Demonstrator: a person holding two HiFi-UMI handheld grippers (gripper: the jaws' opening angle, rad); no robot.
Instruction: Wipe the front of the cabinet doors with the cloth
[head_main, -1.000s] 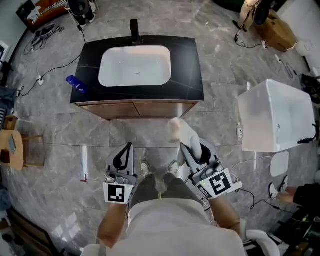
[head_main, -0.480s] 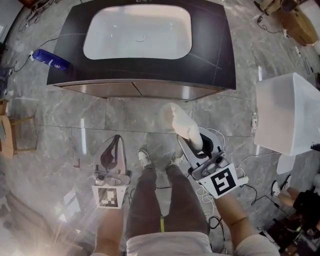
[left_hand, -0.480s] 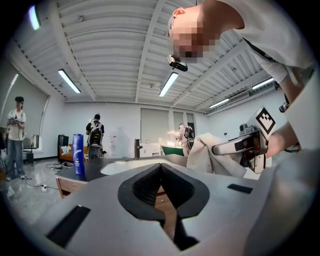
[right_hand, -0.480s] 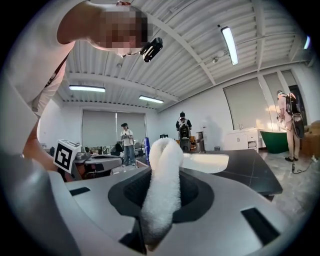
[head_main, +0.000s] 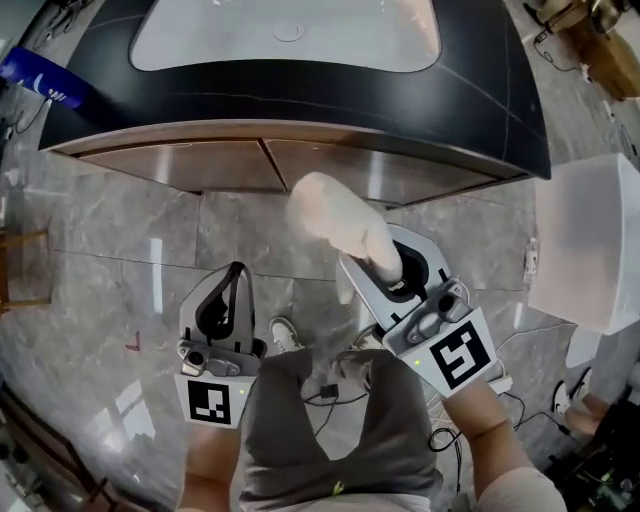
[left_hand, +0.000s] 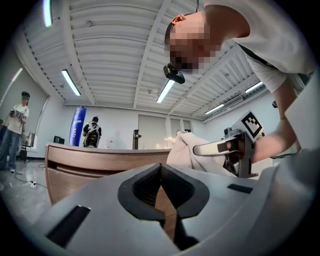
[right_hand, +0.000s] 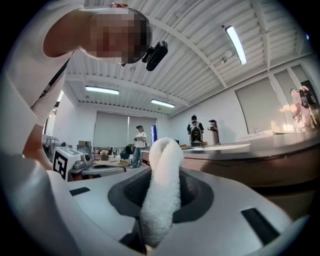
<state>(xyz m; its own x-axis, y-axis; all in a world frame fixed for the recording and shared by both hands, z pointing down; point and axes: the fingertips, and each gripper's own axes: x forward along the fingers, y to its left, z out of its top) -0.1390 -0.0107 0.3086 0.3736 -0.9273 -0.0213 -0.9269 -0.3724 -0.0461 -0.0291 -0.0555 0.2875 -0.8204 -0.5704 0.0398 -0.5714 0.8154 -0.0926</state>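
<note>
We hold the white cloth (head_main: 335, 222) clamped in the right gripper (head_main: 388, 268), near the cabinet doors (head_main: 190, 166); the left gripper (head_main: 236, 272) is closed and empty. We judge the floppy cloth may fold and wipe poorly.

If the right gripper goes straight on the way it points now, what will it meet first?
Probably the cabinet door front, with the held cloth touching first; depth is unclear.

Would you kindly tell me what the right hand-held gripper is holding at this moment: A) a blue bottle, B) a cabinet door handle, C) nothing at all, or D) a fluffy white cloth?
D: the right hand-held gripper is clamped on the fluffy white cloth, which stands up between its jaws.
</note>
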